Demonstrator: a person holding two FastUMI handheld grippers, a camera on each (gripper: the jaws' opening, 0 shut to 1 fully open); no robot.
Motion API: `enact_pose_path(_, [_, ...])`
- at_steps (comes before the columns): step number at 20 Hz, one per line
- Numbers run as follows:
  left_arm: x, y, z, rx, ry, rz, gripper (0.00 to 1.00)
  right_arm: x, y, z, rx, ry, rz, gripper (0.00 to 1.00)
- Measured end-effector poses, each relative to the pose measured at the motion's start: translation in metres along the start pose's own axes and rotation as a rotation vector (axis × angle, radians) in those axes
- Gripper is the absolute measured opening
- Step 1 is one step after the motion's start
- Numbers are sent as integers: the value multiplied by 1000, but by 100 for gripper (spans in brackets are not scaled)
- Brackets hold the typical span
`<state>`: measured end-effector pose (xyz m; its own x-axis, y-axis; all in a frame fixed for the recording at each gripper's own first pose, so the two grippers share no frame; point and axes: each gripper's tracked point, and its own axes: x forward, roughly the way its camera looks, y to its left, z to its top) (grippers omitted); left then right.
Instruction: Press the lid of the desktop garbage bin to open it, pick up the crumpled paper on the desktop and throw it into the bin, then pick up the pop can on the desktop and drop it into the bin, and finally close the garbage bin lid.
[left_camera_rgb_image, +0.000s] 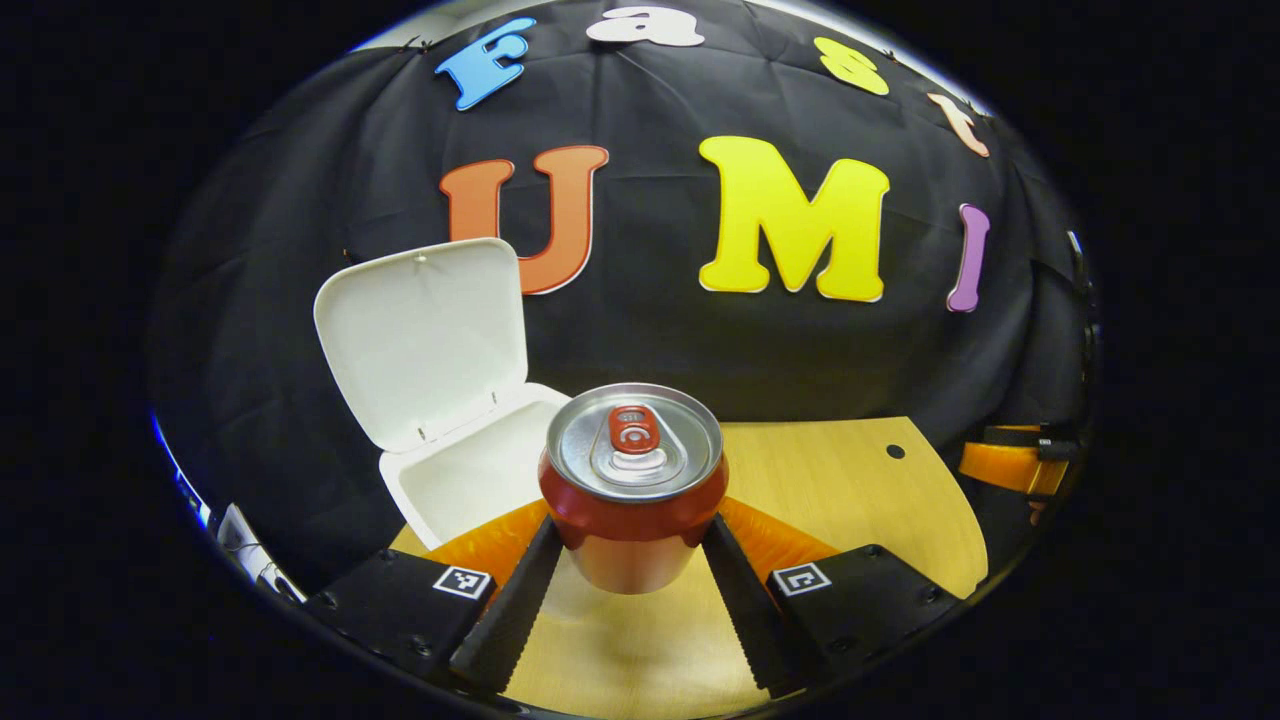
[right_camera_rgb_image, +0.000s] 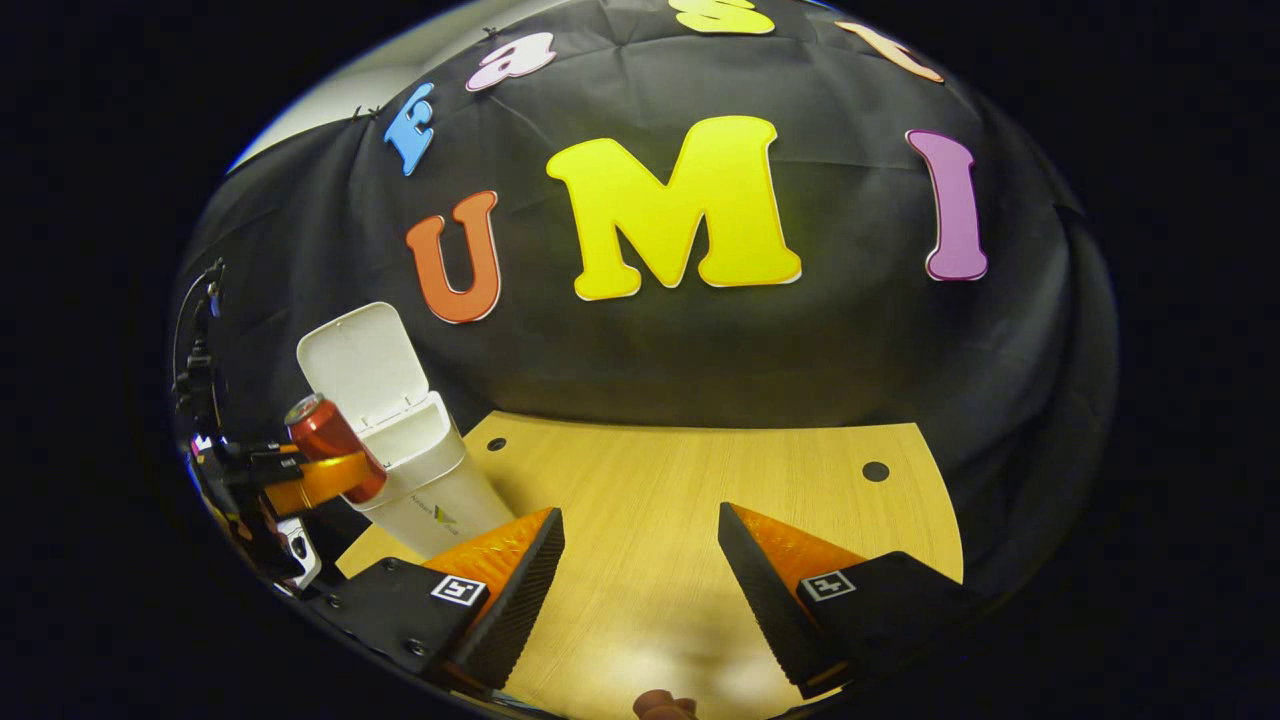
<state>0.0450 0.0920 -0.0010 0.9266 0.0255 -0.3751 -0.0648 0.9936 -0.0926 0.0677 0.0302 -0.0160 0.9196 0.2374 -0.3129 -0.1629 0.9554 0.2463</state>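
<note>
One can held aloft beside the open bin

The left gripper (left_camera_rgb_image: 632, 560) clamps both fingers on the lower sides of a single red can (left_camera_rgb_image: 633, 480), upright and lifted above the wooden table (left_camera_rgb_image: 850, 490), its silver top and red pull tab facing the camera. Just behind and to its left stands one white bin (left_camera_rgb_image: 450, 480), lid (left_camera_rgb_image: 422, 335) swung up. The bin's front carries a small printed logo, too small to read. In the right gripper view, the right gripper (right_camera_rgb_image: 640, 560) hangs over bare table with its fingers spread wide, holding nothing. Black cloth walls the booth behind.
</note>
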Motion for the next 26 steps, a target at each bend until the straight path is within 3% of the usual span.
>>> enact_pose_path(5, [38,43,15,-34,7,64,87,3,-7,-2,9,9,-55,98])
enact_pose_path(13, [94,85,-4,-151,79,161,87,2,-6,-18,-16,44,-103,98])
enact_pose_path(21, [94,87,-2,-155,84,212,88,4,0,-34,-40,74,-70,96])
enact_pose_path(24, [86,77,11,-166,52,215,100,4,0,-40,-48,79,-50,98])
enact_pose_path(26, [74,73,23,-184,35,212,100,4,-3,-42,-48,81,-42,98])
